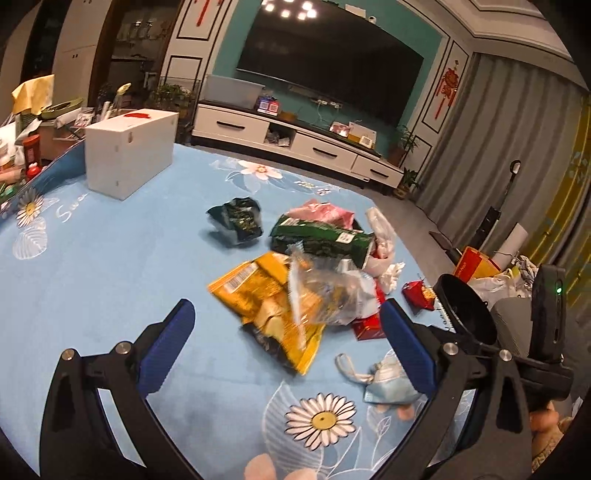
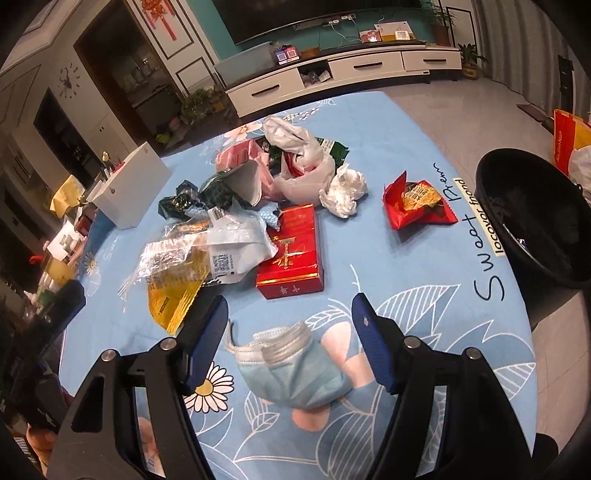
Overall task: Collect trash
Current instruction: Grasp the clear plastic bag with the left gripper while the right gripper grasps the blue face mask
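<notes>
Your right hand-held gripper is wide open with the mask lying crosswise right between its fingers on the counter, while the left hand-held gripper, also wide and empty, sits farther off.

Teal wall behind a large dark TV screen, ceiling lights mirrored in its top edge. Below it, a long white TV cabinet with dark-handled drawers. Grey curtains at right, red hanging ornament on white panelling beside them. Grey floor. Potted plants at the cabinet's end.
</notes>
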